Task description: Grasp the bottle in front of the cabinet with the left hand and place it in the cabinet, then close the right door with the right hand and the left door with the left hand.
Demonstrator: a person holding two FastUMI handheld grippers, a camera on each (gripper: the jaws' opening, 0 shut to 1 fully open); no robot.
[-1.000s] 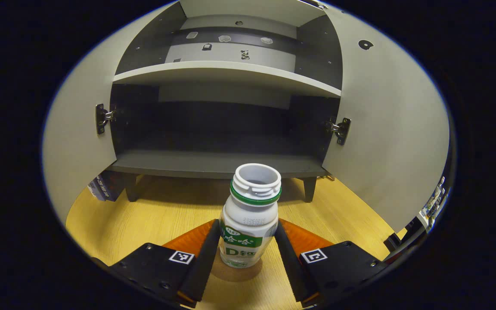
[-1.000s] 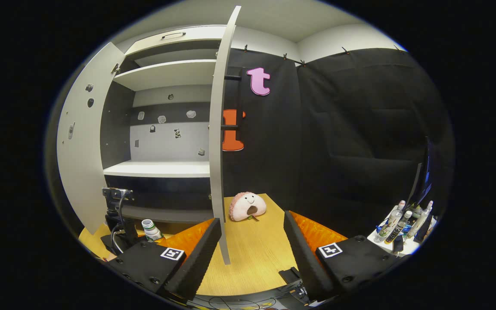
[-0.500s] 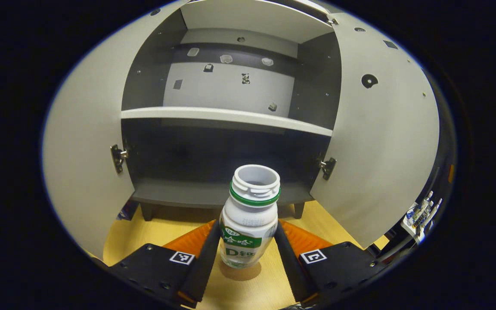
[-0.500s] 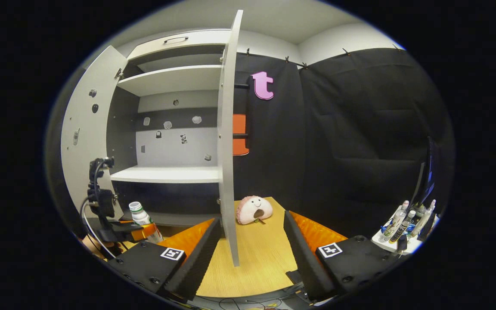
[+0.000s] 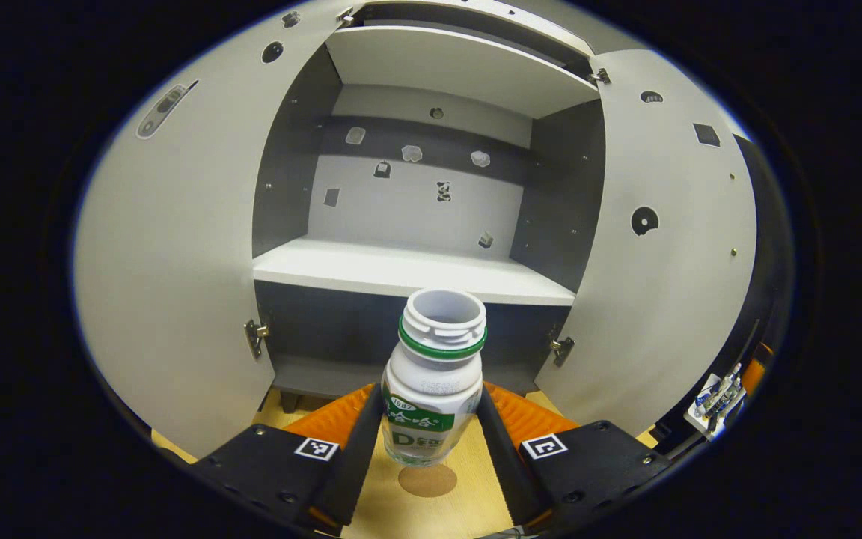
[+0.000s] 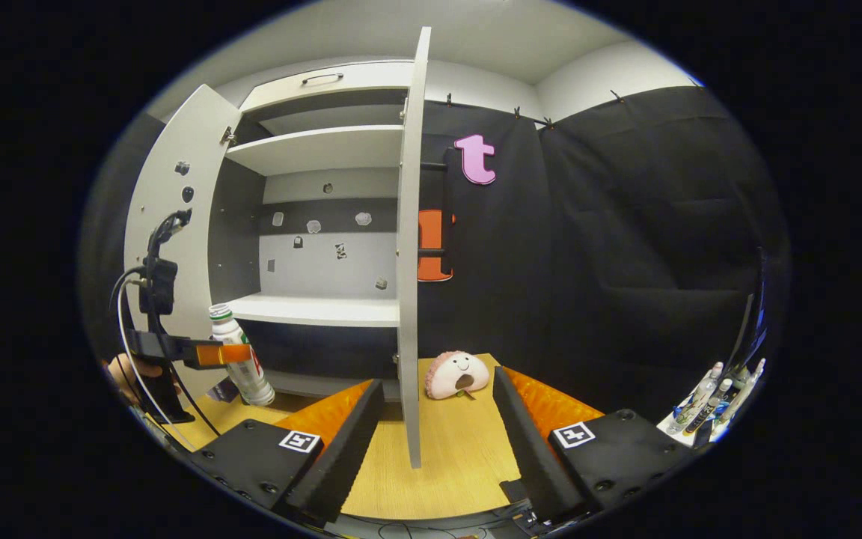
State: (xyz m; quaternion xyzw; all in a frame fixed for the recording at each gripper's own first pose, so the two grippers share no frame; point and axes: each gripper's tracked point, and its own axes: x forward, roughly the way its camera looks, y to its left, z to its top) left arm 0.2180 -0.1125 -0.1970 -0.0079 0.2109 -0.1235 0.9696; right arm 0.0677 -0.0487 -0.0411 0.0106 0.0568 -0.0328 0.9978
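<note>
A white bottle [image 5: 431, 382] with a green label and an open neck hangs above the wooden table, held upright by my left gripper [image 5: 429, 442], whose fingers press on both its sides. Ahead stands the grey cabinet, both doors wide open: left door [image 5: 169, 292], right door [image 5: 663, 284], white middle shelf [image 5: 408, 271]. In the right gripper view the bottle [image 6: 240, 359] and the left gripper [image 6: 206, 353] hang in front of the cabinet's lower part. My right gripper [image 6: 437, 427] is open, with the right door's edge [image 6: 410, 299] standing between and beyond its fingers.
A pink plush toy [image 6: 458, 374] lies on the table [image 6: 446, 464] right of the right door. Several bottles [image 6: 708, 393] stand on a white tray at the far right. The cabinet's dark lower compartment [image 5: 401, 344] sits under the shelf.
My left gripper has lifted the bottle off the table, and its shadow now lies apart below it. The cabinet's shelf has dropped lower in view. The right gripper has shifted slightly.
</note>
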